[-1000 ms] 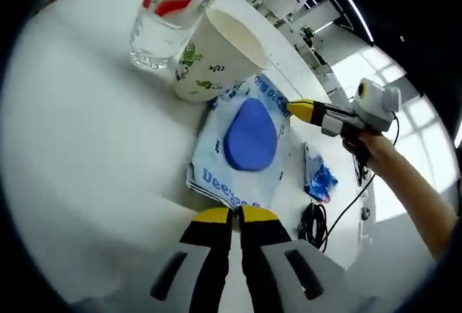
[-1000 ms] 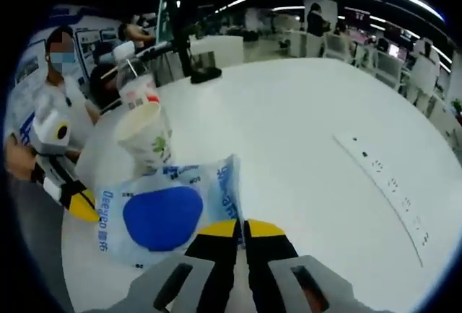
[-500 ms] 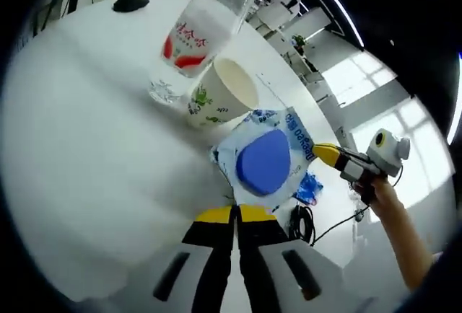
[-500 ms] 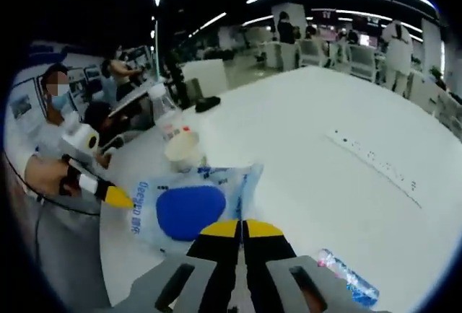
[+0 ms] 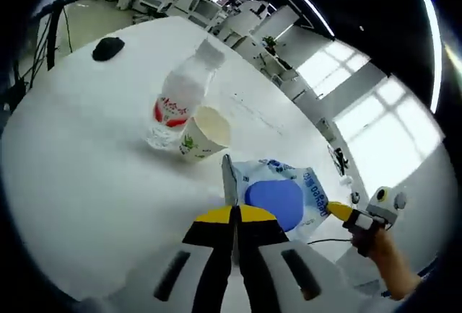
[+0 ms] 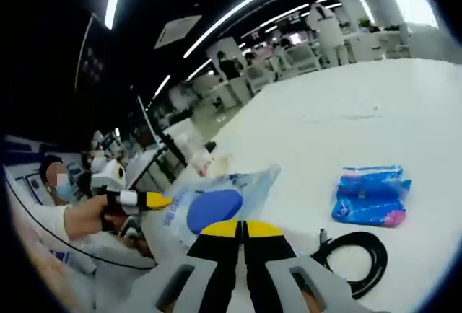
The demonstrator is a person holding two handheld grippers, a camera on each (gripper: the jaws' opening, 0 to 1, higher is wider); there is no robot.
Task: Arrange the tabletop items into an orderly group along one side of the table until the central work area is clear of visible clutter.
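A white wipes pack with a blue oval lid hangs in the air, stretched between both grippers. My left gripper is shut on one edge of it. My right gripper is shut on the opposite edge of the pack. The right gripper comes into the left gripper view from the right, held by a hand. In the right gripper view the left gripper shows at the left. A water bottle and a paper cup stand together on the white table.
A black mouse lies at the table's far end. Close to the table's edge in the right gripper view are a blue packet and a coiled black cable. A power strip runs along the far side. People and desks fill the background.
Both grippers have lifted the wipes pack off the table and carried it away from the cup and bottle. Both cameras have risen, so the table looks farther off.
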